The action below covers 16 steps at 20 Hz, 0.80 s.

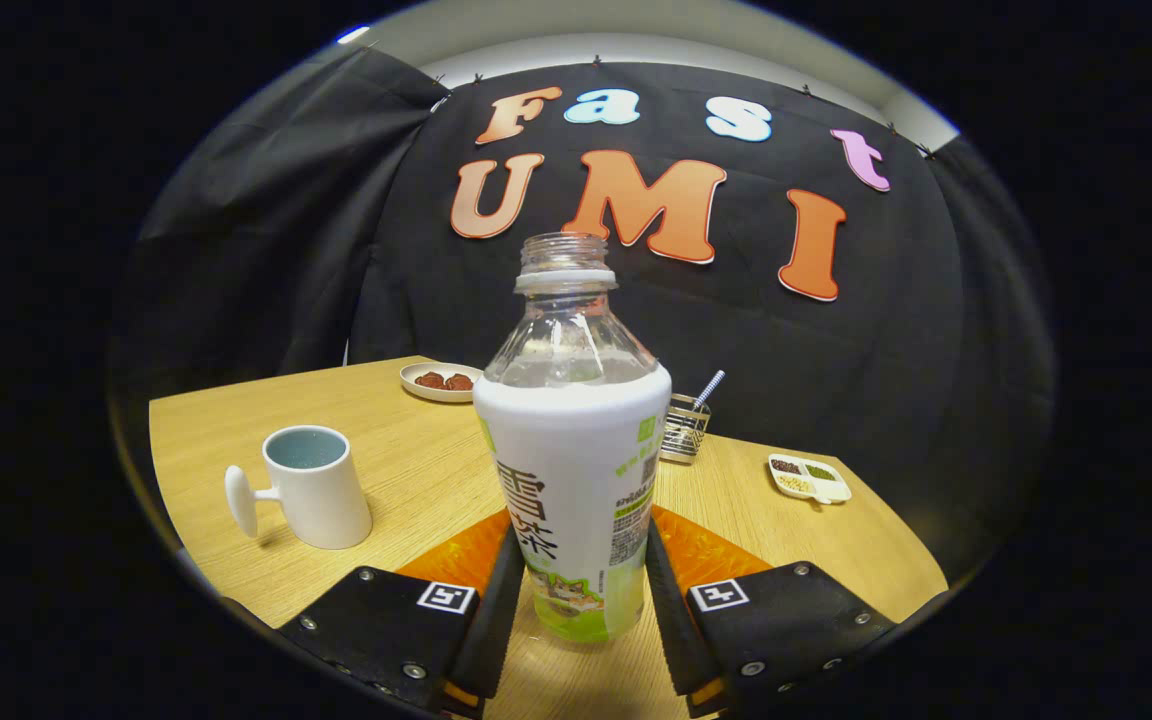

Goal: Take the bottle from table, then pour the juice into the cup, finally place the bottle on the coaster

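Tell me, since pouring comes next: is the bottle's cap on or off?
Off. The bottle stands upright between the jaws of the gripper, its threaded neck bare and open at the top.

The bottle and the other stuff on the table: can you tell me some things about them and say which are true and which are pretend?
1. The bottle stands upright between the gripper fingers. True.
2. The bottle has its cap on. False: its neck is open, with no cap.
3. The cup lies tipped over. False: it stands upright on the table, off to the bottle's side.
4. A small plate with reddish pieces sits beyond the bottle, near the table's far edge. True.
5. A wire holder with a striped straw stands behind the bottle. True.
6. The orange coaster is under the cup. False: it lies under and behind the bottle.
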Available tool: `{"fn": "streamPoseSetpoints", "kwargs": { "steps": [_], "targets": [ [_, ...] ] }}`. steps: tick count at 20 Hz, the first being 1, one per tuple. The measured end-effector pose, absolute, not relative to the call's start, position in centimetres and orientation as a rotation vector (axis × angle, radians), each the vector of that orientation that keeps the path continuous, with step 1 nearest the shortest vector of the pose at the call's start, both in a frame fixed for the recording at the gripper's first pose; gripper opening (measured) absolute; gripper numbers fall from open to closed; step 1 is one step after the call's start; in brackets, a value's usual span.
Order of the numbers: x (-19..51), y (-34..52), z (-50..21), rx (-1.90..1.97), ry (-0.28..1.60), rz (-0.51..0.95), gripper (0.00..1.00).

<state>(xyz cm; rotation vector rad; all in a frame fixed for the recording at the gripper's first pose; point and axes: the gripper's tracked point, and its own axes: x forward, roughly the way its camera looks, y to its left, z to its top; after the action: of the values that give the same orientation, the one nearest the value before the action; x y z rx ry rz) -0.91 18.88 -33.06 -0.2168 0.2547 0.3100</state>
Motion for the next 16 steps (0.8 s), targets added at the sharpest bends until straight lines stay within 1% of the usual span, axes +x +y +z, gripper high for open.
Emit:
{"fn": "streamPoseSetpoints", "kwargs": {
  "steps": [7,13,16],
  "targets": [
    [-0.5,22.1,-32.4,-0.262,0.251,0.343,0.64],
    [-0.5,24.5,-30.1,-0.462,0.169,0.386,0.64],
    [0.0,25.0,-30.0,-0.587,0.125,0.372,0.63]
  ]
}}
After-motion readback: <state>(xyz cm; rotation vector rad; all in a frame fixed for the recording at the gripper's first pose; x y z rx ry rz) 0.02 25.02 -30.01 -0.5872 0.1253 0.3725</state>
